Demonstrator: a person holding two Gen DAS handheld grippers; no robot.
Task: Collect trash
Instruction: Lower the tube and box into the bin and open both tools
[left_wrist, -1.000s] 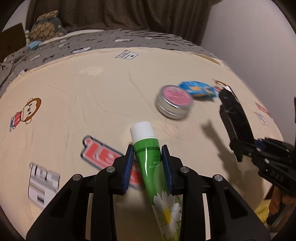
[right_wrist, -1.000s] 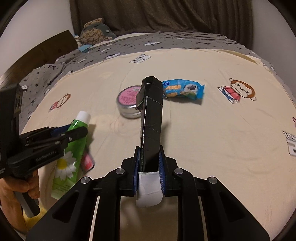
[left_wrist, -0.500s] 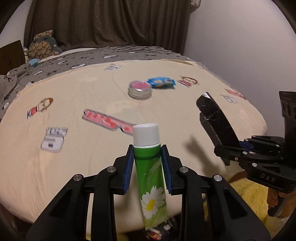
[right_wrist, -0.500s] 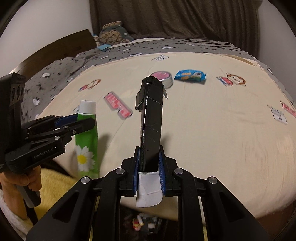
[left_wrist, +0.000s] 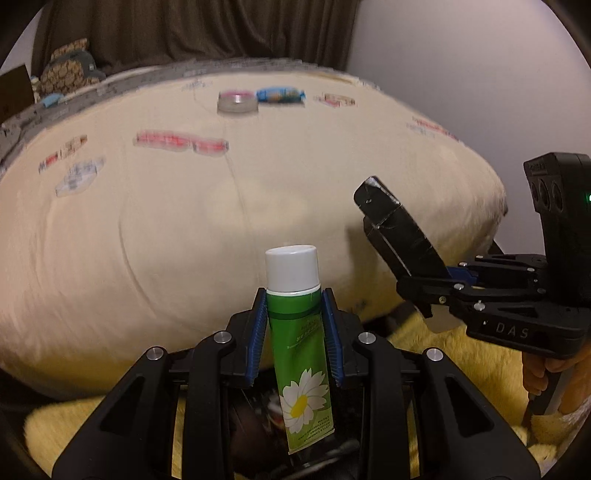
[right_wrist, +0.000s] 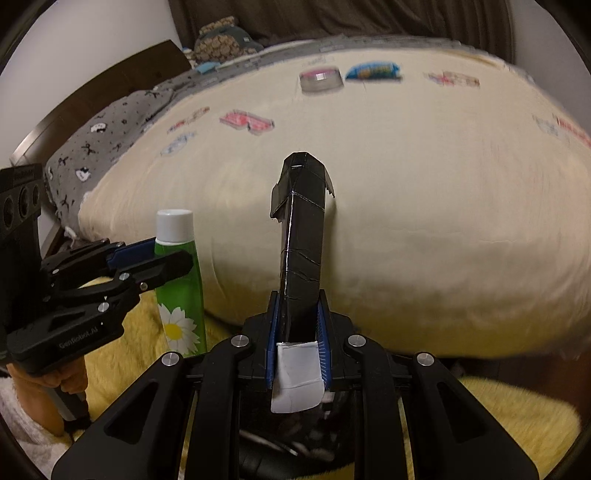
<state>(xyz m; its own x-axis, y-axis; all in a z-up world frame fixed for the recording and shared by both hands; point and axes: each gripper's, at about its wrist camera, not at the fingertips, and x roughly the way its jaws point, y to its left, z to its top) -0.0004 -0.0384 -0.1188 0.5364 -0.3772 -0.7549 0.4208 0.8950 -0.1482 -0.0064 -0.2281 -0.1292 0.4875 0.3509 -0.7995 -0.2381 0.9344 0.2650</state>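
Left gripper (left_wrist: 295, 314): pressed against both sides of the green tube (left_wrist: 301, 354), with the blue pads (left_wrist: 258, 332) gripping it just below the cap.
Green tube: stood upright between the jaws, white cap (left_wrist: 292, 267) on top, daisy print on the lower body; held in the air off the near edge of the bed (left_wrist: 147, 221), not touching it.
Right gripper (right_wrist: 297, 321): clamped on the black carton (right_wrist: 301, 236), jaws pressed against its lower part.
Black carton: long and narrow, pointed forward and upward from the jaws; torn flaps at the far end, a white end panel (right_wrist: 297, 376) at the near end behind the pads.
Relative position: in the left wrist view the right gripper (left_wrist: 443, 291) and the black carton (left_wrist: 399, 236) were to the right of the green tube, near but apart.
Remaining items on the bed: a round tin (right_wrist: 320, 79) with a pink lid and a blue snack wrapper (right_wrist: 373, 71) lay side by side near the far edge, both blurred.
Bed cover: cream sheet with cartoon prints; a grey patterned blanket (right_wrist: 110, 136) lay along its left side.
Below the grippers: yellow fluffy fabric (right_wrist: 517, 417); a dark opening beneath the jaws held items too blurred to identify.
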